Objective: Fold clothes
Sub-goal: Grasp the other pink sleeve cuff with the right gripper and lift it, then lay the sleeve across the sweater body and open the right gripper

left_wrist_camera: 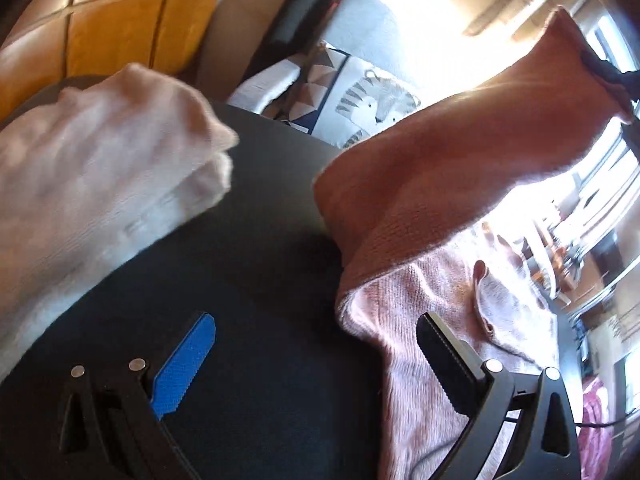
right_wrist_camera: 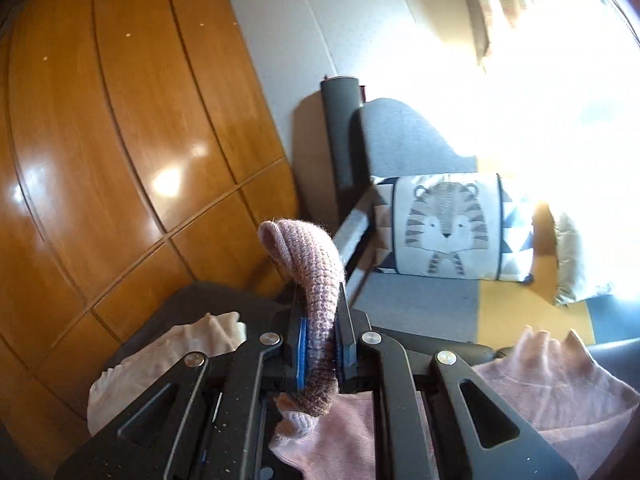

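The right hand-held gripper [right_wrist_camera: 318,350] is clamped on a fold of the pink knit sweater [right_wrist_camera: 532,396], raising it above the dark tabletop [left_wrist_camera: 260,264]. The left hand-held gripper [left_wrist_camera: 312,360] stands open over the tabletop. Beyond, a folded cream garment [left_wrist_camera: 100,168]; farther, a tiger-print cushion [right_wrist_camera: 446,226].

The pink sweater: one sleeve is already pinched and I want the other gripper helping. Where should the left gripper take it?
Probably the rolled lower edge of the pink sweater, approached from the bare side of the black table. That edge lies thick and exposed beside the open left gripper, while the right gripper holds the cuff up.
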